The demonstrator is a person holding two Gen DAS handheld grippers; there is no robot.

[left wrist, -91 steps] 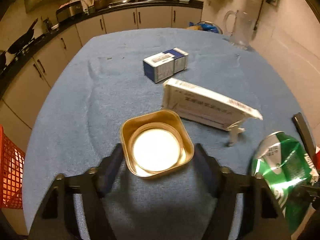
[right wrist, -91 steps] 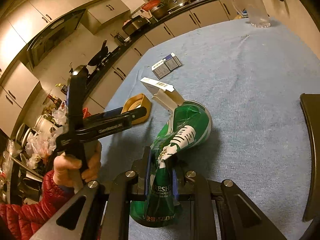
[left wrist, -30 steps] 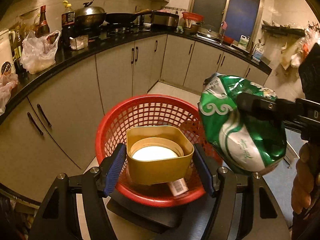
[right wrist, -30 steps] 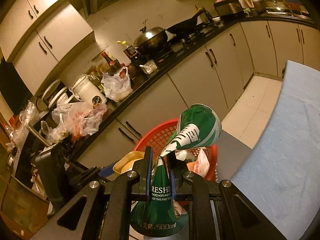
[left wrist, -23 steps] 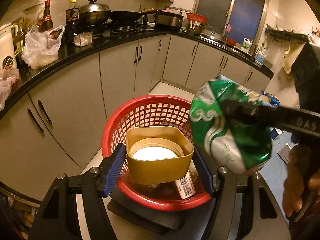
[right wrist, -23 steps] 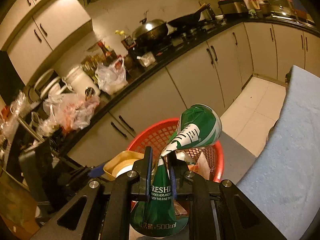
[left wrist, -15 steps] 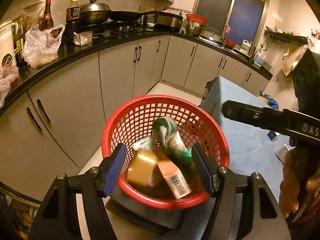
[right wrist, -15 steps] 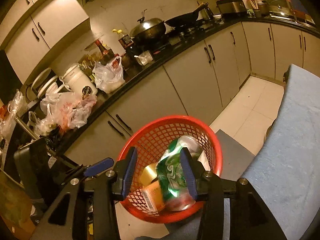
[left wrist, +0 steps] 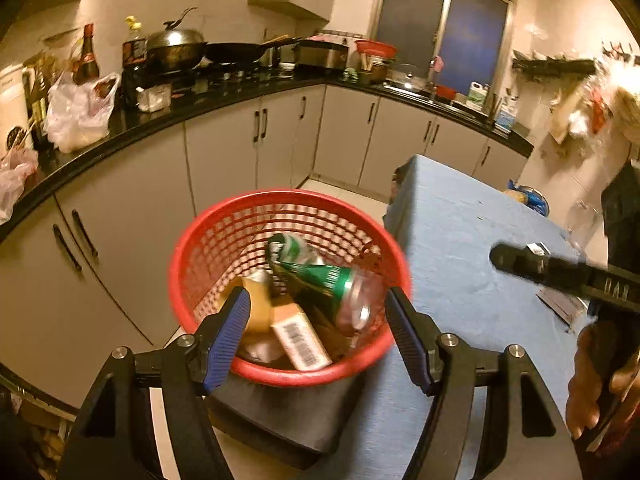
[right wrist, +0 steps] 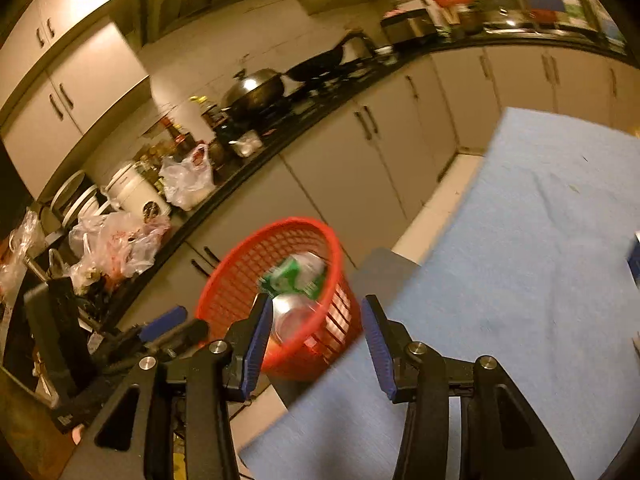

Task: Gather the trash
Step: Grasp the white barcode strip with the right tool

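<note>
A red mesh basket (left wrist: 200, 240) stands on a dark stool beside the blue-clothed table (left wrist: 460, 240). In it lie a crushed green can (left wrist: 320, 276), a yellow tub (left wrist: 260, 308) and a small box with a barcode (left wrist: 300, 338). My left gripper (left wrist: 318, 336) is open and empty just above the basket's near rim. My right gripper (right wrist: 316, 344) is open and empty, near the basket (right wrist: 236, 280) at the table edge; the green can (right wrist: 292, 276) shows inside.
Kitchen cabinets and a black counter (left wrist: 160, 120) with pots, bottles and plastic bags run behind the basket. The right gripper's black body (left wrist: 560, 276) and the hand holding it reach in over the table. A glass jug (left wrist: 580, 220) stands at the table's far side.
Both grippers opened and dropped their loads: the yellow tub and the green can fell into the basket. The right gripper has since swung right, toward the table.
</note>
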